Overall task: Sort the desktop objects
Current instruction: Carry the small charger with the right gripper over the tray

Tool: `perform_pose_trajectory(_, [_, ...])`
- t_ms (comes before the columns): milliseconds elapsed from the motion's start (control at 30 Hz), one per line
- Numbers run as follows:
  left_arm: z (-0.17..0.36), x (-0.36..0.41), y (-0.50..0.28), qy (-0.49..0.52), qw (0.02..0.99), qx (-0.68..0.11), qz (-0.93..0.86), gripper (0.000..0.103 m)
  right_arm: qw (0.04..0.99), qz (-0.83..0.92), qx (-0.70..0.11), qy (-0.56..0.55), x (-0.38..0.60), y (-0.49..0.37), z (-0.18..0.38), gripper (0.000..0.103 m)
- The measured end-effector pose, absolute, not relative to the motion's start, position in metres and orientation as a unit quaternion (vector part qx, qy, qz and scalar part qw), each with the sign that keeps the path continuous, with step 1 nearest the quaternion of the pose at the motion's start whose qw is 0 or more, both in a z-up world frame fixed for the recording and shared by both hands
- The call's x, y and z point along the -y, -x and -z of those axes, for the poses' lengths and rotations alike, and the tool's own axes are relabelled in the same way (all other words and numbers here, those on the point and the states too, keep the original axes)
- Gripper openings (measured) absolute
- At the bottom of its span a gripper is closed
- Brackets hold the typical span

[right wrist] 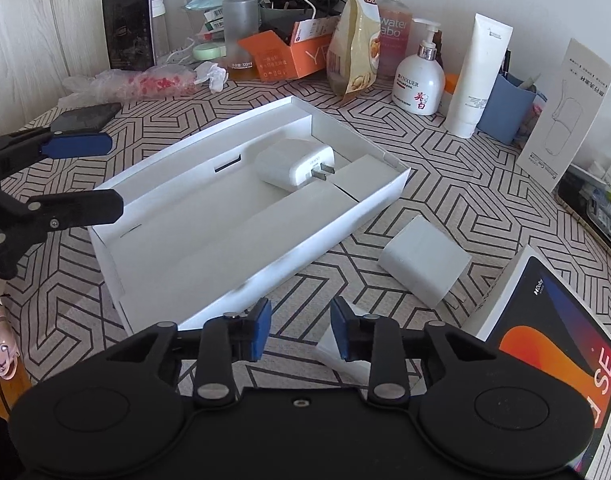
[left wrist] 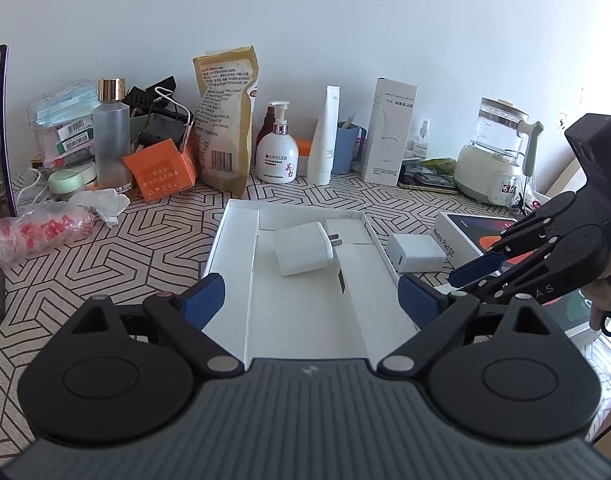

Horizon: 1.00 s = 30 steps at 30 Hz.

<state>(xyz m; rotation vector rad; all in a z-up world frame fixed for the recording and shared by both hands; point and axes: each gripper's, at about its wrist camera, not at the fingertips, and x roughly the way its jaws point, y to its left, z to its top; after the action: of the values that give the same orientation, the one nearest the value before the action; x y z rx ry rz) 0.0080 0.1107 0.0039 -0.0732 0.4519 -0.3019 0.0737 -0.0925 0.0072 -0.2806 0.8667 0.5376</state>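
An open white box (left wrist: 233,240) (right wrist: 153,216) lies on the patterned table. A white charger plug (left wrist: 303,248) (right wrist: 295,164) lies inside it, prongs to the right. A second white charger block (left wrist: 415,253) (right wrist: 423,266) lies on the table just right of the box. My left gripper (left wrist: 311,300) is wide open and empty at the box's near end; it also shows in the right wrist view (right wrist: 81,174). My right gripper (right wrist: 300,330) is open and empty, low over the table beside the box; it also shows in the left wrist view (left wrist: 467,278). A white piece (right wrist: 345,354) lies under its right finger.
A Redmi Pad SE box (left wrist: 471,234) (right wrist: 553,356) lies at the right. Along the wall stand a tablet (right wrist: 125,16), glass bottle (left wrist: 112,136), orange carton (left wrist: 161,170), snack bag (left wrist: 227,120), lotion pump (left wrist: 277,150), white tube (left wrist: 325,136), blue cup (right wrist: 503,114), white carton (left wrist: 389,132) and kettle (left wrist: 495,152).
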Motion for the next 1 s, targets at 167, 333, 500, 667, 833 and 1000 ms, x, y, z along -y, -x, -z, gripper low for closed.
perform_pose_trajectory(167, [-0.005,-0.111,-0.010,0.034,0.966,-0.219,0.131,0.094,0.859,-0.253,-0.422,0.141,0.097,-0.079,-0.001,0.048])
perform_pose_trajectory(333, [-0.007,-0.109,-0.007,0.038,0.966,-0.214,0.139,0.094,0.858,-0.212,-0.439,0.164,0.103,-0.088,0.009,0.062])
perform_pose_trajectory(500, [-0.011,-0.104,-0.005,0.039,0.966,-0.206,0.154,0.094,0.851,-0.195,-0.463,0.151,0.107,-0.101,0.023,0.069])
perform_pose_trajectory(667, [-0.010,-0.101,-0.003,0.040,0.964,-0.208,0.161,0.094,0.847,-0.204,-0.467,0.152,0.103,-0.102,0.023,0.060])
perform_pose_trajectory(833, [-0.007,-0.104,-0.003,0.030,0.964,-0.212,0.157,0.094,0.853,-0.227,-0.443,0.156,0.092,-0.088,0.013,0.059])
perform_pose_trajectory(1000, [-0.006,-0.117,-0.001,0.034,0.967,-0.215,0.134,0.094,0.869,-0.236,-0.407,0.155,0.086,-0.080,-0.013,0.059])
